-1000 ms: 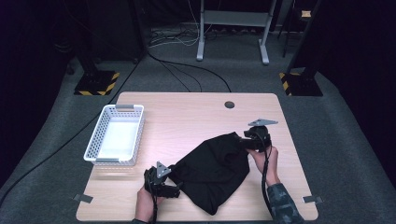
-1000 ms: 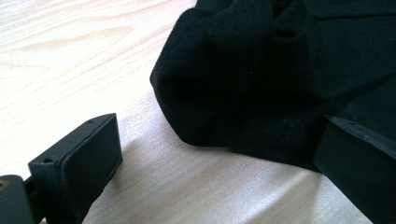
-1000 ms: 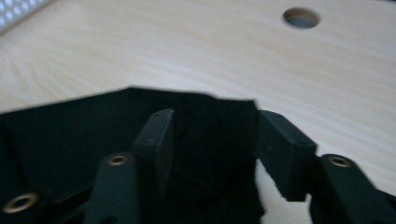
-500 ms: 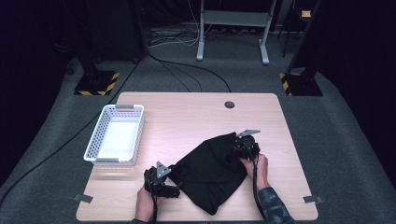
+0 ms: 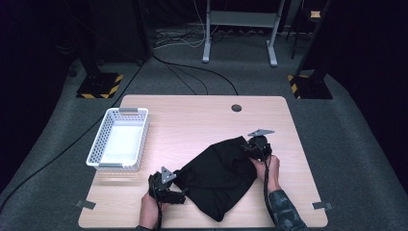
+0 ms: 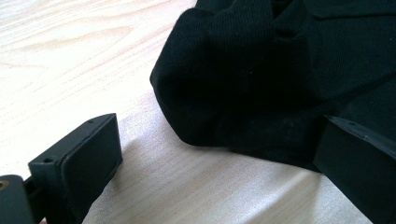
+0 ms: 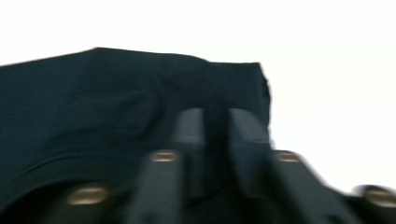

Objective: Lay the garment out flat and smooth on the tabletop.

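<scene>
High view: ribbed black cloth (image 5: 219, 173); left claw (image 5: 179, 196) open, right claw (image 5: 246, 147) pinching it.

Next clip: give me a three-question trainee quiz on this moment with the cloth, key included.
1. True or false: the black garment lies inside the white basket.
2. Which gripper is at the garment's far right corner? A) left gripper B) right gripper
3. How do the left gripper's jaws stand?

Key: 1. False; it lies on the table, apart from the basket. 2. B. 3. Open, either side of a garment edge.
</scene>
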Tool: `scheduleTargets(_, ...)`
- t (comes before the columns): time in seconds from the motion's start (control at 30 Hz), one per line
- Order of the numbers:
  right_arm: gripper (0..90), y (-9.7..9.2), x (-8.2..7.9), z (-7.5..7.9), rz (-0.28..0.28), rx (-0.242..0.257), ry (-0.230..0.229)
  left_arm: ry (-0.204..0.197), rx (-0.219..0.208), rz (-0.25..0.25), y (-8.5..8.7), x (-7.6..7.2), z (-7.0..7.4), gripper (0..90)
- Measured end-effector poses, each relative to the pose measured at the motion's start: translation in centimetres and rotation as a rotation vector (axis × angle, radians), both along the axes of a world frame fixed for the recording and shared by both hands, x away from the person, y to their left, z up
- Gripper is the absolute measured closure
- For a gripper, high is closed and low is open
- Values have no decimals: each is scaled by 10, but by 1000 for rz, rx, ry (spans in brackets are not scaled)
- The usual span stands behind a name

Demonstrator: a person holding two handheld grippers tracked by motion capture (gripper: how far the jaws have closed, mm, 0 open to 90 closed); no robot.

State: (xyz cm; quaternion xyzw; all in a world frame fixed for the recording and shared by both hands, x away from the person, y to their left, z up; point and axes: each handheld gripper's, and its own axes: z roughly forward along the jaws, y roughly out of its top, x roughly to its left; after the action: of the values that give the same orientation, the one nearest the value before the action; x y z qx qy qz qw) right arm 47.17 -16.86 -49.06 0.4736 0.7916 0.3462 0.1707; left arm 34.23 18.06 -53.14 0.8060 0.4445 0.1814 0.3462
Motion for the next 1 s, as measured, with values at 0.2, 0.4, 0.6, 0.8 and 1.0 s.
scheduleTargets(0.2,459,6,-10,-14,41,-59,61,0,0,0,0,0,0,9)
scheduleTargets(0.4,722,1,-11,-19,6,-22,37,0,1,0,0,0,0,9)
scheduleTargets(0.6,786,-1,-8,-13,-13,-24,-10,0,0,0,0,0,0,9)
scheduleTargets(0.8,779,-5,5,2,-49,-36,-68,0,0,0,0,0,0,10)
scheduleTargets(1.0,723,-1,21,5,-94,-61,-67,0,1,0,0,0,0,9)
